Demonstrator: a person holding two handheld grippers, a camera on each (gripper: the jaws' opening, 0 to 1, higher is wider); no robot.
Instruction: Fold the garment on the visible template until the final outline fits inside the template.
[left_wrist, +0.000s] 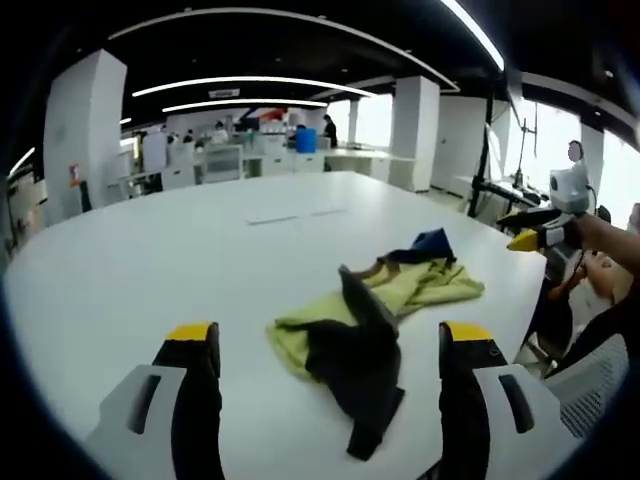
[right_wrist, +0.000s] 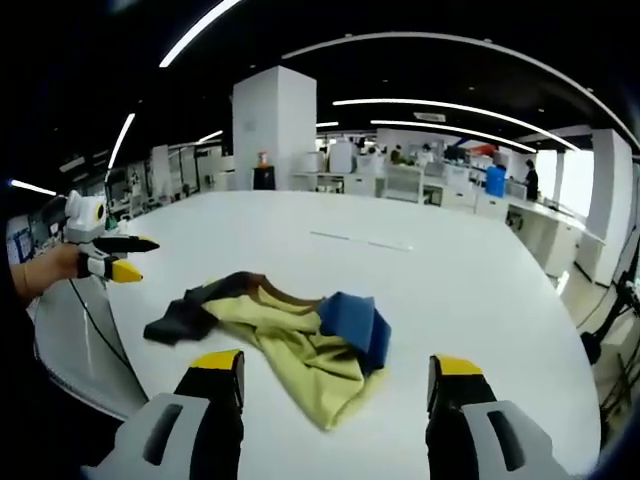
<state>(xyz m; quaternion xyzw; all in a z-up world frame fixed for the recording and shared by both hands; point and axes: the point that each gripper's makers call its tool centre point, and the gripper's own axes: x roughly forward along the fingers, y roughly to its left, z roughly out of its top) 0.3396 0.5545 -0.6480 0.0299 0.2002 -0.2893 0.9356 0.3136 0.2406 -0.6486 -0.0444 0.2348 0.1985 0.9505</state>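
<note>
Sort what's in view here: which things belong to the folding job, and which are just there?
Job:
garment, crumpled on the table
left gripper, jaws apart
right gripper, jaws apart
faint template lines

Just there:
desks
pillars
blue barrel

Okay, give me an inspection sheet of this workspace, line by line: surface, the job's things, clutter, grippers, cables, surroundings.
Surface: large white table, with faint template lines marked beyond the cloth.
Job's things: crumpled garment, yellow-green with dark and blue parts, unfolded, lying short of the lines.
Clutter: nothing seen.
Grippers: left gripper open, hovering before the garment; right gripper open, likewise; neither touches the cloth.
Cables: a thin dark cable hangs over the table edge below the left gripper.
Surroundings: open office, white column, desks, ceiling light strips, people far off.
</note>
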